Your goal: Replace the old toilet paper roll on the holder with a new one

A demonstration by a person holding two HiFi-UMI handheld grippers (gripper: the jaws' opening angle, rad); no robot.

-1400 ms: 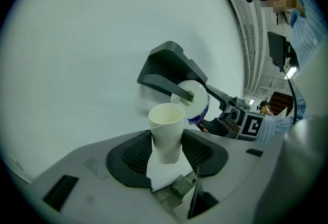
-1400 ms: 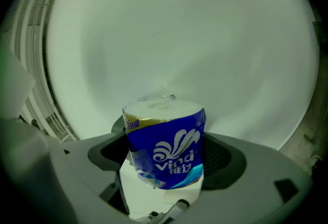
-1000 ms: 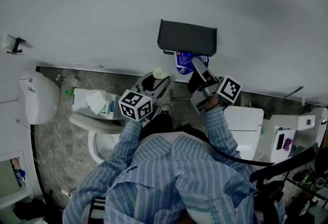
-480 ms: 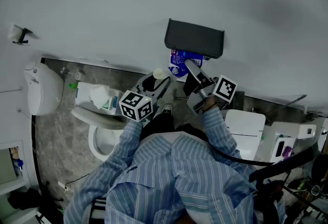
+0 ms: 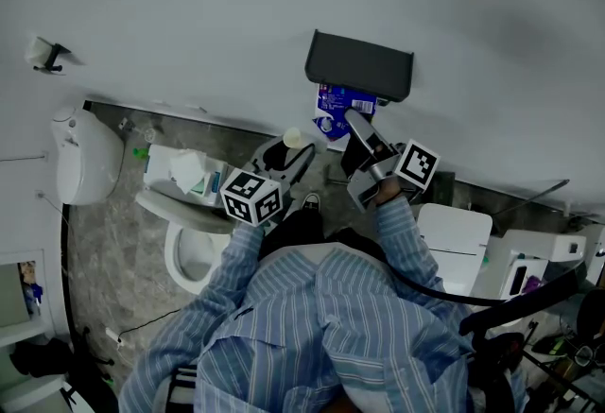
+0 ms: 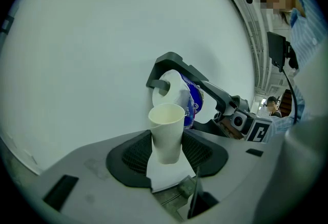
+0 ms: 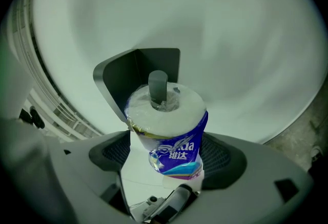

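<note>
A dark grey holder (image 5: 359, 66) hangs on the white wall. My right gripper (image 5: 354, 126) is shut on a new toilet roll in a blue wrapper (image 5: 337, 105), held right under the holder. In the right gripper view the holder's spindle (image 7: 157, 85) pokes through the core of the new roll (image 7: 169, 130). My left gripper (image 5: 286, 154) is shut on the empty cardboard tube (image 5: 293, 137), to the left of the holder and lower in the head view. In the left gripper view the tube (image 6: 166, 133) stands upright between the jaws, with the holder (image 6: 171, 61) and wrapped roll (image 6: 188, 101) behind it.
A toilet (image 5: 194, 255) stands lower left with a tissue pack (image 5: 184, 177) on its tank. Against the far left wall is a white container (image 5: 87, 156). White boxes (image 5: 456, 233) stand on the right. A small fitting (image 5: 45, 53) is fixed to the wall.
The head view has shifted a little. My right gripper has edged the wrapped roll slightly sideways under the holder. The left gripper and its tube have stayed put.
</note>
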